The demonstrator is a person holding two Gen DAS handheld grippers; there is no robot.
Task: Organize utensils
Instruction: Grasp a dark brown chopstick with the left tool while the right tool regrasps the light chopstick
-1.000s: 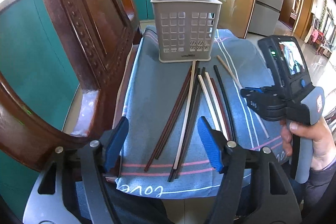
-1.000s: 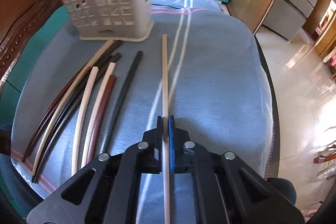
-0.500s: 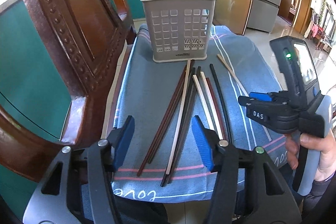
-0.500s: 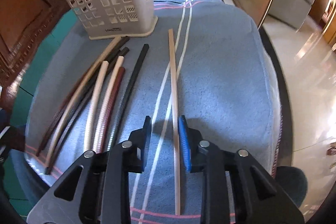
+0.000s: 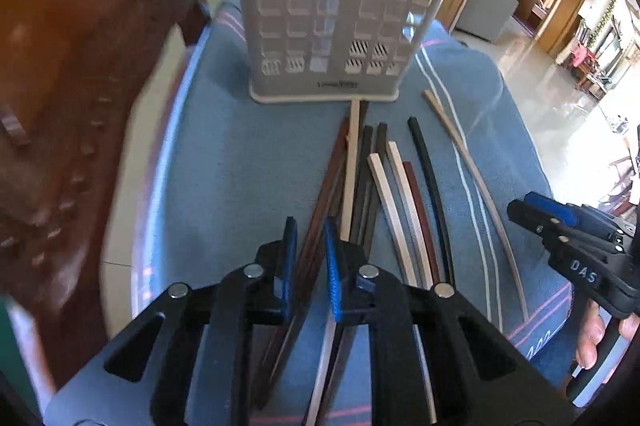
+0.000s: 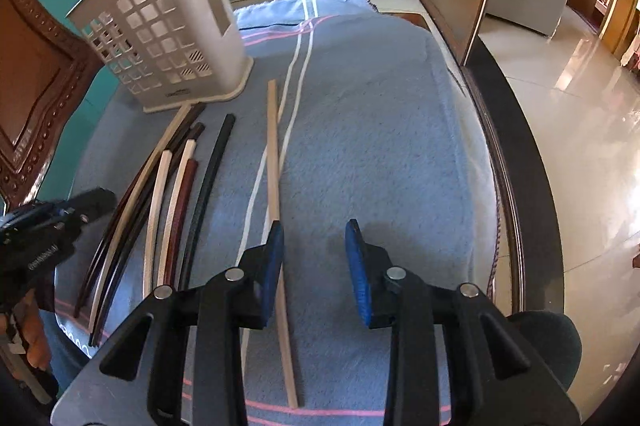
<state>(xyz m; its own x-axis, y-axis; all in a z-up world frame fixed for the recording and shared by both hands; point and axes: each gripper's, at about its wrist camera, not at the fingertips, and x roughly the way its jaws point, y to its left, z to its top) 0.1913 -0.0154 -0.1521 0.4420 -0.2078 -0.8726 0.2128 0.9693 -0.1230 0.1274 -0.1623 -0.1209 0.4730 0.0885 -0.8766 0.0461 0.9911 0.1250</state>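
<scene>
- My left claw (image 5: pixel 310 266) hangs low over the near ends of the chopstick pile; its blue pads are narrowly apart, with the reddish-brown chopsticks (image 5: pixel 320 202) running into the gap. The left view is blurred, so I cannot confirm contact; I judge nothing is clamped.
- My right claw (image 6: pixel 316 266) is spread wide and empty above the blue towel (image 6: pixel 380 146). The tan chopstick (image 6: pixel 274 162) lies flat on the towel, passing just beside and under the left pad, not between the pads.
- The white basket (image 6: pixel 160 38) stands upright at the far end of the towel. I see no chopsticks inside it, though its interior is mostly hidden.
- The remaining sticks lie side by side, tips towards the basket: a long cream chopstick (image 5: pixel 351 166), two short cream ones, a dark red one and a black chopstick (image 5: pixel 428 182), several touching or overlapping.
- Risk: the left pads straddle more than one stick. Closing here may catch two unevenly, and one could pivot out on lifting.
- Risk: the cream stick lies right against the brown pair; a slight sideways error would nudge or drag it across the towel.
- Risk: the right claw is off line with the tan stick. Closing as placed would push it aside instead of gripping it.
- Risk: the basket is light and tall; a stick striking its rim could tip it.
</scene>
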